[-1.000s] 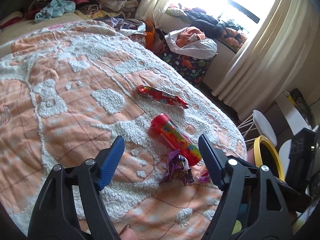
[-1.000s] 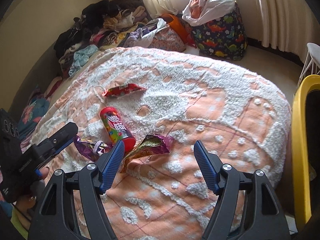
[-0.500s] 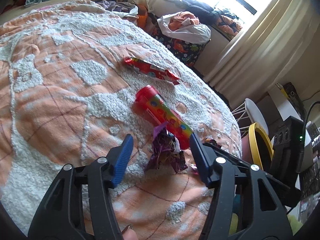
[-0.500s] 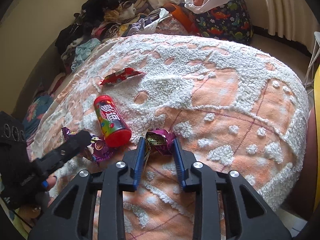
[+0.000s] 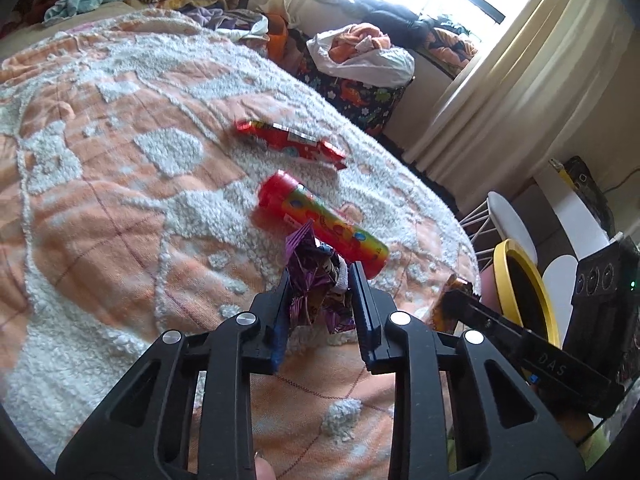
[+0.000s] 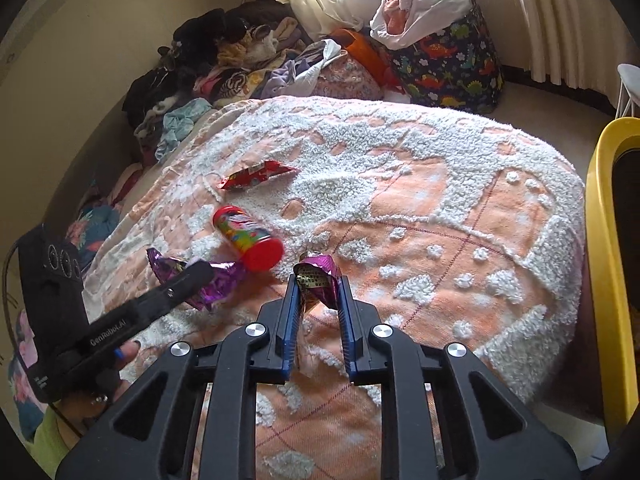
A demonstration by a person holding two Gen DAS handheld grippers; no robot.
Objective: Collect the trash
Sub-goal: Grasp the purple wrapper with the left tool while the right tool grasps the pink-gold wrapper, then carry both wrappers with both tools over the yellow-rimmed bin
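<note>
On the bed [image 6: 460, 208], both tongs have purple wrappers: right tongs [image 6: 318, 300] clamped on one [image 6: 316, 280], left tongs [image 5: 320, 296] closing on a crumpled one [image 5: 316, 280] between the jaws. Red tube [image 5: 320, 224] and red wrapper [image 5: 288, 144] lie untouched; yellow-rimmed bin [image 6: 600, 240] beside the bed looks like the drop.

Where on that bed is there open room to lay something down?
The orange-and-white tufted bedspread lies bare from the red candy tube across to its edge by the yellow-rimmed bin. It is crowded around the tube, the flat red wrapper and both tools.
</note>
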